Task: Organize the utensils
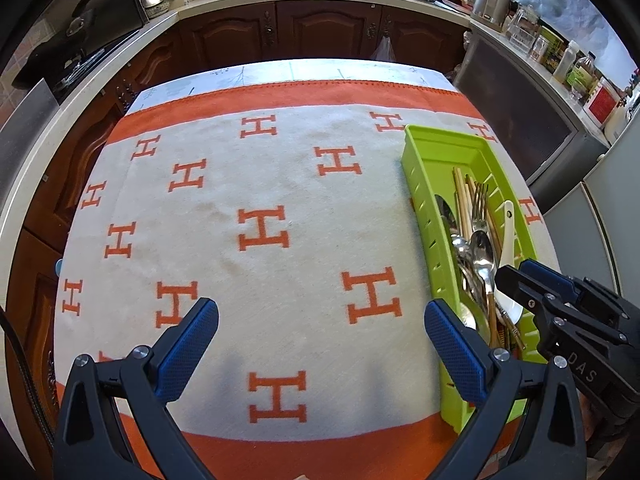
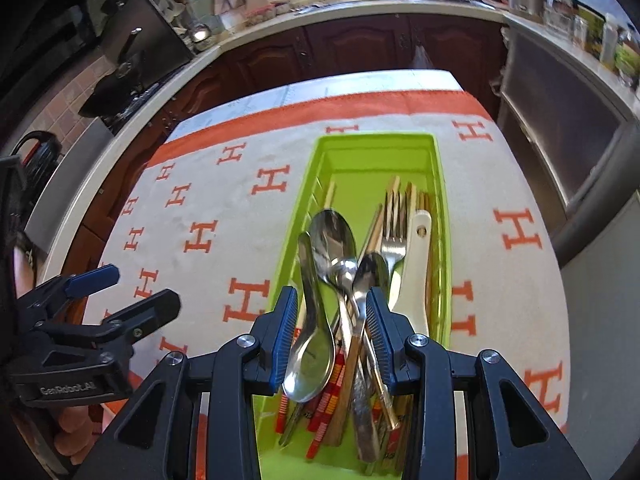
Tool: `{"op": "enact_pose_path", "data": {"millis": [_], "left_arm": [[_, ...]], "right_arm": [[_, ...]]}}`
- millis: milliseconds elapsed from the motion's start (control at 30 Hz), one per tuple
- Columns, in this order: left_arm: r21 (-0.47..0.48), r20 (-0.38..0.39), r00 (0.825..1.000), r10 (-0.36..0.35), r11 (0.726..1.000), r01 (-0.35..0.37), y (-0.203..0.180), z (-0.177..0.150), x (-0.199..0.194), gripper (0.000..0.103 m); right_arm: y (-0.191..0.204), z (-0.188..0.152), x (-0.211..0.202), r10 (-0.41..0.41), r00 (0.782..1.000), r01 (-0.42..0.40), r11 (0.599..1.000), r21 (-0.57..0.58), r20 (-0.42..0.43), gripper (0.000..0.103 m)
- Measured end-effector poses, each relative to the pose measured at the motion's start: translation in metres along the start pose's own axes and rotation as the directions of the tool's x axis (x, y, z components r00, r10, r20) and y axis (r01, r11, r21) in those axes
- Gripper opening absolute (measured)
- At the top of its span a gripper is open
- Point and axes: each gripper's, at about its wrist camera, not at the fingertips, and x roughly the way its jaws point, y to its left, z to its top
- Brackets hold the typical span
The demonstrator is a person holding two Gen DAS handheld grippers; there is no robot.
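A lime-green utensil tray [image 1: 420,152] [image 2: 360,148] lies on the right of the table. It holds metal spoons [image 2: 332,240], a fork [image 2: 394,232], a white ceramic spoon [image 2: 416,264], chopsticks [image 1: 460,200] and a metal ladle-spoon [image 2: 312,356]. My right gripper [image 2: 332,312] hovers over the tray's near end, jaws partly open around the spoon handles, gripping nothing that I can see. It also shows in the left wrist view [image 1: 520,276]. My left gripper [image 1: 320,320] is wide open and empty over the cloth, left of the tray; it shows in the right wrist view [image 2: 132,288].
The table is covered by a white cloth with orange H marks [image 1: 264,228]. Dark wood cabinets [image 1: 320,32] and a counter with a sink ring the table. A steel appliance [image 1: 520,108] stands close at the right.
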Motion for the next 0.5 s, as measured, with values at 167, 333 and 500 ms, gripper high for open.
{"op": "enact_pose_path", "data": {"millis": [167,333,500], "left_arm": [[0.011,0.021,0.999,0.033,0.999,-0.033,0.011,-0.011,-0.011,0.102],[-0.001,0.081,0.995,0.056,0.998,-0.056,0.029,-0.02,-0.037,0.102],[-0.03,0.135,0.988,0.073,0.997,-0.069,0.052,-0.027,-0.067,0.102]], "right_arm": [[0.009,-0.02,-0.006,-0.018,1.0,0.019,0.999,0.046,-0.013,0.036],[0.043,-0.032,-0.03,0.003,1.0,-0.004,0.999,0.039,0.028,0.038],[0.088,-0.033,-0.059,0.042,0.995,-0.043,0.999,0.008,0.088,0.039]]}}
